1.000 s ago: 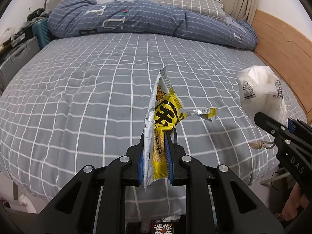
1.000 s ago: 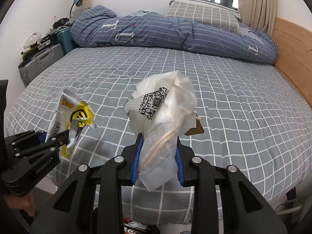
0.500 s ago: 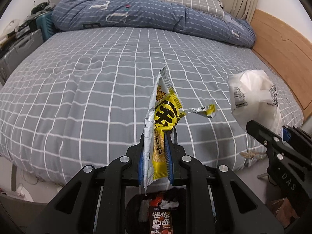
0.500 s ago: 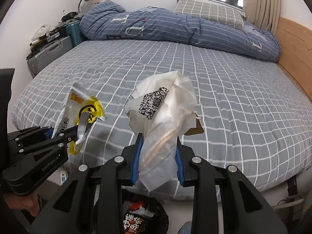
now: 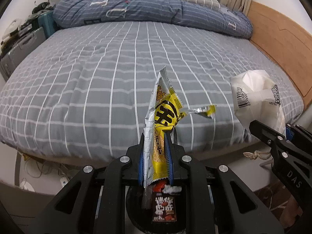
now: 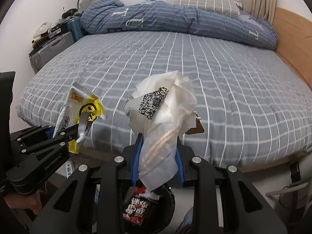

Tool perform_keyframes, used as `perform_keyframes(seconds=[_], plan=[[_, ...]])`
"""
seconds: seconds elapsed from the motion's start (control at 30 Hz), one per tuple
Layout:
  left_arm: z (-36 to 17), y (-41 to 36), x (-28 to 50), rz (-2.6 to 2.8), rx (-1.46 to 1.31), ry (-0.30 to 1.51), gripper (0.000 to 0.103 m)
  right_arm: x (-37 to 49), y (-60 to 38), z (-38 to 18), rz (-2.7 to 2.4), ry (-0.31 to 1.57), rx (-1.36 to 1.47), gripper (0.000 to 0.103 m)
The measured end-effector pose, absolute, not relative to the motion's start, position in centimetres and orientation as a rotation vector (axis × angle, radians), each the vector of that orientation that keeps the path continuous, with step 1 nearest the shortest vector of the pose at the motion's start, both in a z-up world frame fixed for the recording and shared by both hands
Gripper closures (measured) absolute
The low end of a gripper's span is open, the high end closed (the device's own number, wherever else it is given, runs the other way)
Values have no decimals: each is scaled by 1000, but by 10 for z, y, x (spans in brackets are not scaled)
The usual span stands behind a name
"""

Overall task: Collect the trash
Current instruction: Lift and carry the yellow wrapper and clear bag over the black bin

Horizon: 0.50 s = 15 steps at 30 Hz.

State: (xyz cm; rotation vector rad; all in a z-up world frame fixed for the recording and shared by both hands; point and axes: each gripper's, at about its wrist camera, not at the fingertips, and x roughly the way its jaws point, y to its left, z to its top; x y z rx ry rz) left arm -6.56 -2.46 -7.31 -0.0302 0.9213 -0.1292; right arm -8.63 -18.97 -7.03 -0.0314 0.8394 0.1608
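Note:
My left gripper (image 5: 155, 136) is shut on a yellow and silver snack wrapper (image 5: 162, 117) and holds it upright; the wrapper also shows in the right wrist view (image 6: 81, 109). My right gripper (image 6: 158, 142) is shut on a crumpled white paper bag (image 6: 163, 105) with a QR code and a rope handle; the bag also shows in the left wrist view (image 5: 257, 97). A black trash bin (image 5: 136, 206) stands on the floor below both grippers, with a dark snack packet (image 5: 163, 206) and other trash in it. The bin also shows in the right wrist view (image 6: 167, 204).
The bed with a grey checked sheet (image 5: 117, 74) fills the space ahead, its front edge close to the grippers. A blue duvet (image 5: 156, 11) and pillow lie at its far end. A wooden headboard (image 5: 278, 39) runs along the right. Suitcases (image 6: 50, 50) stand at the left.
Both grippers have pulled back from over the bed and off its front edge with their trash. The black bin has come into view below them.

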Motion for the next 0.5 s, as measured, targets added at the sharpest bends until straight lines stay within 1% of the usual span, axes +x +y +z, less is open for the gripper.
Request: perform_keyframes(seconds=[0.37,0.5], plan=[[-82,-16,-113,-119,-52,956,86,-129,-186,-78,170,871,-19,75],[-90,-13,-130,-115,-61,985,86,-144,-182,-88,174,905,-28,75]])
